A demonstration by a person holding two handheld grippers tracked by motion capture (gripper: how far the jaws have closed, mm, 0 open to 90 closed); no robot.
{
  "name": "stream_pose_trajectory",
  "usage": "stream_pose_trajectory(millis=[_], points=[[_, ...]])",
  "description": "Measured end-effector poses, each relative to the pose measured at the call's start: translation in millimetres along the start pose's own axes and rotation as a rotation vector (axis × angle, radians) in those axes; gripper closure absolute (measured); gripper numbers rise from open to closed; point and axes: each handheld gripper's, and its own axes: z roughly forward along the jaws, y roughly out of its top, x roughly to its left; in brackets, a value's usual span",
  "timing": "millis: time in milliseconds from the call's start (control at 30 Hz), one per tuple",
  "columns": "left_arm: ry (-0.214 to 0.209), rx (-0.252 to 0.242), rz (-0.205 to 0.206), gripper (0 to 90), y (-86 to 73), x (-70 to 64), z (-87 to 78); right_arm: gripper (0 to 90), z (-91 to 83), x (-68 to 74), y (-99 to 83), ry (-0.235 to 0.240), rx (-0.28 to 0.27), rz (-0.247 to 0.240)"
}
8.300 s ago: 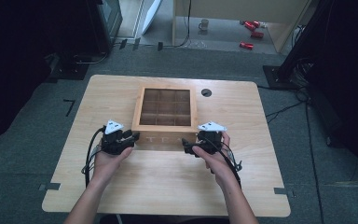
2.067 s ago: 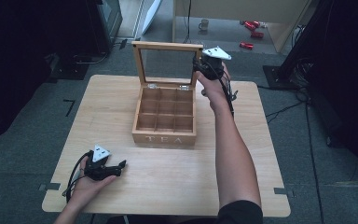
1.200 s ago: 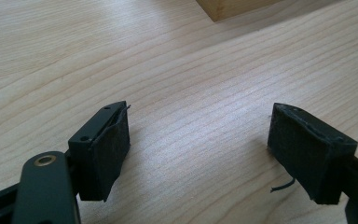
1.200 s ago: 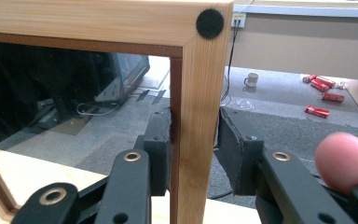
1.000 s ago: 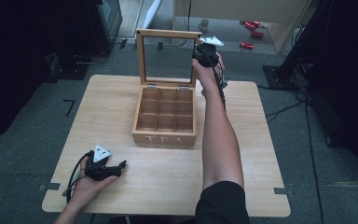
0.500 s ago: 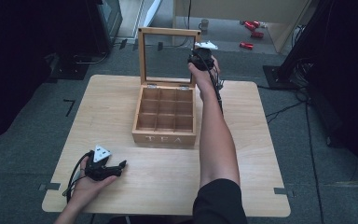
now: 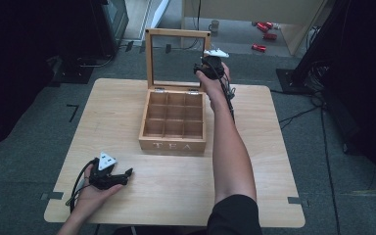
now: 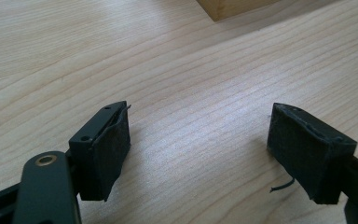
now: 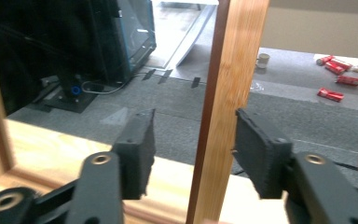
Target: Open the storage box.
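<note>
A pale, light-wood worktop [image 7: 254, 161] with rounded corners stands on grey carpet, dark equipment to the left and red objects [image 7: 264, 35] on the floor beyond. Mid-worktop sits a square wooden tea box [image 7: 174, 125], its nine compartments bare, its glass-paned wooden lid [image 7: 177, 33] raised upright. The right tongs [image 7: 206, 68] straddle the lid's right frame edge, jaws parted; one pad [image 9: 256, 149] lies against the wood, the other apart. The left tongs [image 7: 108, 176] rest released on the worktop's near left, well apart from the box.
</note>
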Motion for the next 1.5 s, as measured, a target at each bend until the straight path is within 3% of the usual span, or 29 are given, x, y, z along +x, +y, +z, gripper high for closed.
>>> stream_pose_trajectory(millis=[33,67,233,400,867,1133,1500], points=[[0.0,0.0,0.0,21.6,0.0,0.0,0.0,45.6,0.0,0.0,0.0,0.0,0.0,0.0],[0.0,0.0,0.0,21.6,0.0,0.0,0.0,38.2,-6.3,-0.3,-3.5,0.025,0.008,0.003],[0.006,-0.001,0.004,21.6,0.0,-0.8,0.4,25.8,-26.4,-4.1,-16.2,0.07,0.039,0.009],[0.006,0.002,0.004,21.6,0.1,-1.1,0.3,18.6,-50.1,-11.7,-30.3,0.1,0.054,0.01],[0.01,0.004,0.005,21.5,0.3,-1.6,0.6,15.4,-98.9,-35.2,-80.7,0.112,0.094,-0.022],[0.01,0.003,0.006,21.5,0.3,-1.6,0.6,15.0,-133.6,-42.5,-121.3,0.152,0.116,-0.021],[0.013,0.003,0.003,21.5,0.5,-2.0,0.8,14.3,-176.8,-49.3,-151.6,0.171,0.093,-0.023]])
